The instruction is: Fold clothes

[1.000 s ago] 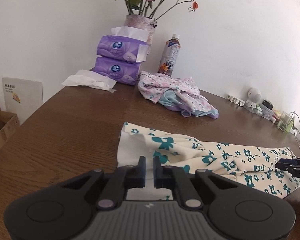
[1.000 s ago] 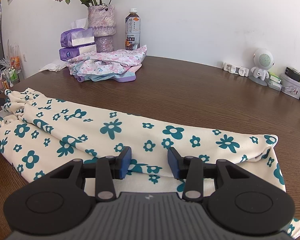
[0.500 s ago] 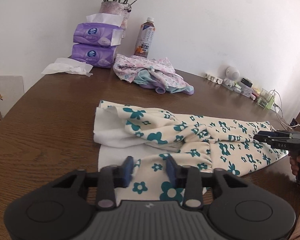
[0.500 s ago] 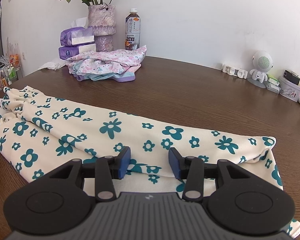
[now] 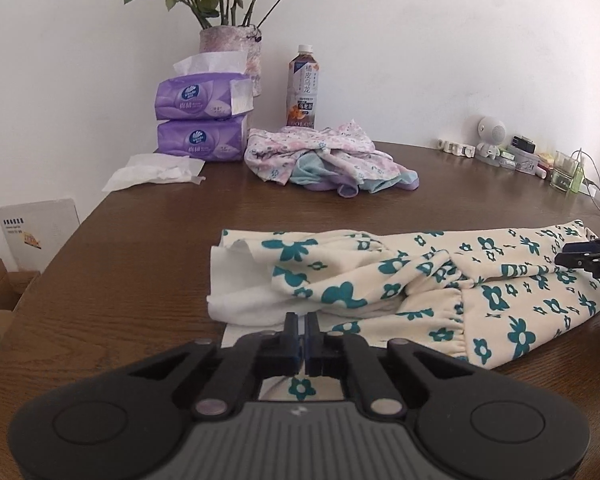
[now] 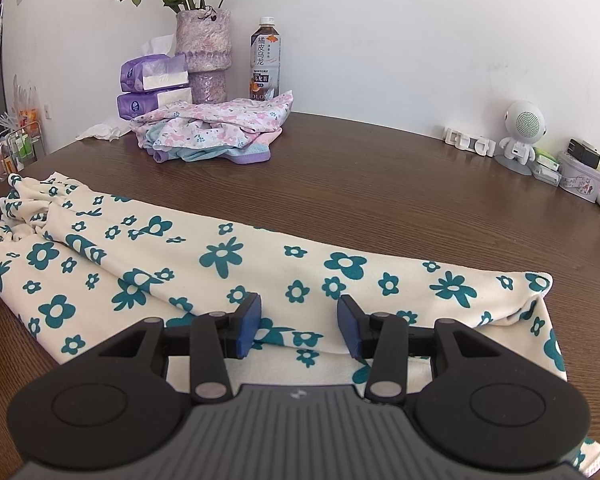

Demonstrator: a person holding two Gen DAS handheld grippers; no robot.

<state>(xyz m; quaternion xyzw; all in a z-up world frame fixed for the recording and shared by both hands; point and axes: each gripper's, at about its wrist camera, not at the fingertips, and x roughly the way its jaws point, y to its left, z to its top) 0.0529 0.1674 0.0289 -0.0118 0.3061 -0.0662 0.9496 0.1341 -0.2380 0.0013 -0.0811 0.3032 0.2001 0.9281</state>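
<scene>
a dark brown wood-grain table (image 6: 380, 200) with a curved edge stands against a white wall. a cream garment with teal flowers (image 6: 228, 264) lies stretched along its near side. further back sit a heap of pink and blue floral clothes (image 6: 216, 132), two stacked purple tissue packs (image 5: 202, 120), a loose tissue (image 5: 156, 170), a vase of roses (image 6: 204, 56), a tea bottle (image 6: 265, 60), and by the right rim a small white robot figure (image 6: 522, 136) among small boxes.

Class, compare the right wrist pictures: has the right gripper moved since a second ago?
No. The right gripper sits over the same flowers of the floral garment, and the bottle keeps its place in view.
</scene>
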